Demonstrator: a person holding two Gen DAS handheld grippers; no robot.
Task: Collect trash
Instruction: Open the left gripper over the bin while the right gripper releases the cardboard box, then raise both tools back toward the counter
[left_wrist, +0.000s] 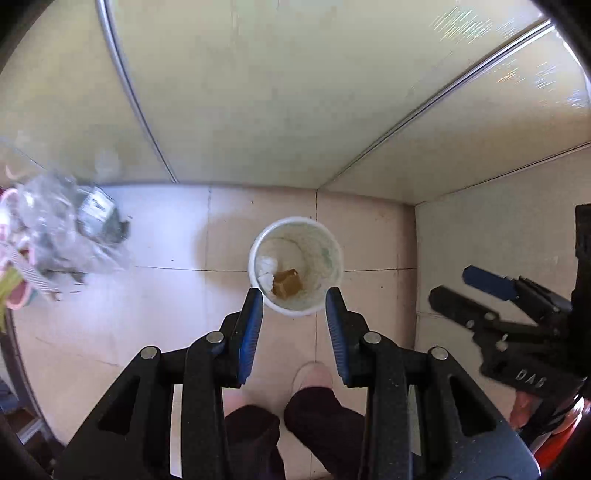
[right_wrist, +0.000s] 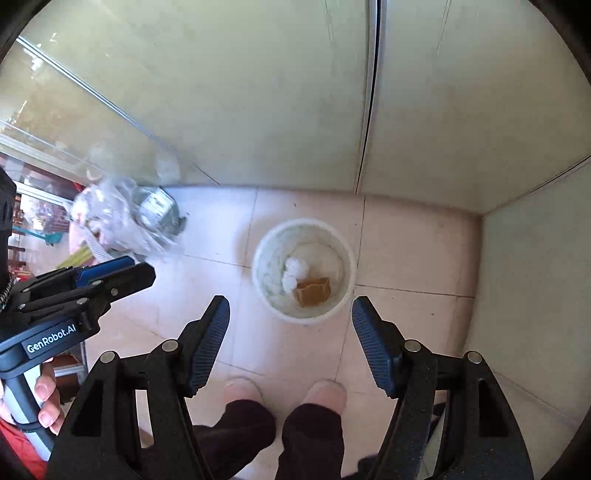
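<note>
Left wrist view: white bin (left_wrist: 295, 266) stands upright on the tiled floor (left_wrist: 177, 295), near the wall corner. Inside it I see a crumpled white tissue (left_wrist: 266, 271) and a brown cardboard scrap (left_wrist: 287, 283), touching each other at the bottom. So at least two pieces look binned already. My left gripper (left_wrist: 294, 300) hangs above the bin's near rim, jaws narrowly apart, nothing between them. Right gripper (right_wrist: 290, 310) also over the bin, jaws wide, empty. Off to the left by the glass door lies a clear plastic bag (left_wrist: 62, 229) stuffed with mixed items, blurred; can't tell if it counts as trash. The person's slippers (right_wrist: 243, 391) show just below the bin. I'd judge the drop-off done, with that bag possibly left.
</note>
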